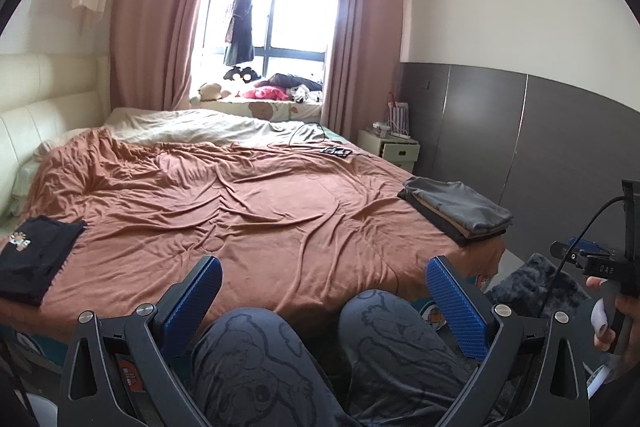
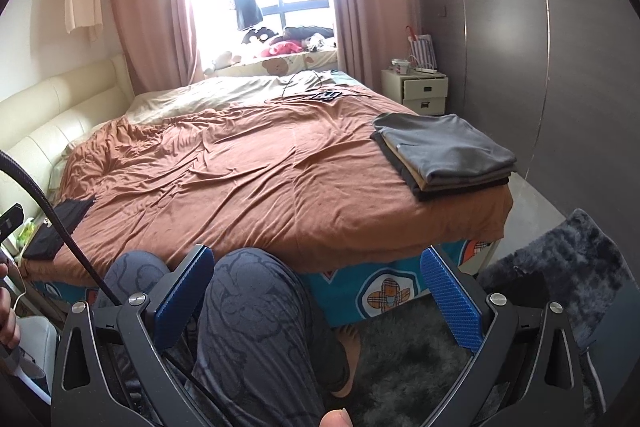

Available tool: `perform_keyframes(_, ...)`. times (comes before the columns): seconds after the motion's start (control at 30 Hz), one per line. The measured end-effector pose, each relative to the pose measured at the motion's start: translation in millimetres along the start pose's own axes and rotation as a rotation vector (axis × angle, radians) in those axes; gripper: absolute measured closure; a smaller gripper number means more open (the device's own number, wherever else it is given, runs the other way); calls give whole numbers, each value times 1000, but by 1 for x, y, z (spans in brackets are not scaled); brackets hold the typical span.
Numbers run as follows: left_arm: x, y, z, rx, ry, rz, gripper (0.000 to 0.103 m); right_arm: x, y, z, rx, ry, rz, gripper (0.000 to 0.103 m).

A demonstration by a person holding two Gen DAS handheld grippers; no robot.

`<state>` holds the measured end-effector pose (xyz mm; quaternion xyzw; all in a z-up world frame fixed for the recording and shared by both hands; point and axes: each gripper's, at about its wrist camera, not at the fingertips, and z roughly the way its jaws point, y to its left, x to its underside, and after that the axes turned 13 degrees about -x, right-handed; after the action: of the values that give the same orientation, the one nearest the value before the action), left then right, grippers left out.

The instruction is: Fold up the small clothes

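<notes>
Both grippers are held low in front of a bed (image 1: 280, 211), above the knees (image 1: 256, 355) of a seated person in grey patterned trousers. The left gripper (image 1: 324, 291) is seen with its blue-padded fingers (image 1: 200, 299) spread wide apart, and nothing is held between them. The right gripper (image 2: 316, 291) is likewise seen with its fingers (image 2: 452, 299) spread wide and nothing gripped. In the left wrist view, part of the right gripper's body and the hand (image 1: 616, 323) around its handle are seen at the right edge. The bed is covered by a wrinkled rust-brown sheet (image 2: 248, 187). A folded stack of clothes (image 2: 444, 155), grey on top with tan and dark layers beneath, is placed at the near right corner of the bed, well apart from both grippers. A black garment (image 1: 36, 259) with a small printed design is laid at the near left edge of the bed, roughly folded. A dark device with a cable (image 1: 338, 150) is seen on the far part of the sheet. A cream nightstand (image 2: 420, 91) is placed beside the bed against a grey panelled wall, and pink curtains (image 1: 160, 27) are hung at either side of a bright window. A dark shaggy rug (image 2: 400, 359) is spread on the floor under the person's bare foot (image 2: 352, 347).
</notes>
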<state>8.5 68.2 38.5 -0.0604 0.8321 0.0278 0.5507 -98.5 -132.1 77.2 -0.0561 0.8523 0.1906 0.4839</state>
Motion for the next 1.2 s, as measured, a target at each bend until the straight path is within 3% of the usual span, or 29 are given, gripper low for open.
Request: perform_keyframes(1.2, 19, 3, -6, 2, 30, -13, 0, 12, 19, 0, 7, -5, -21, 0)
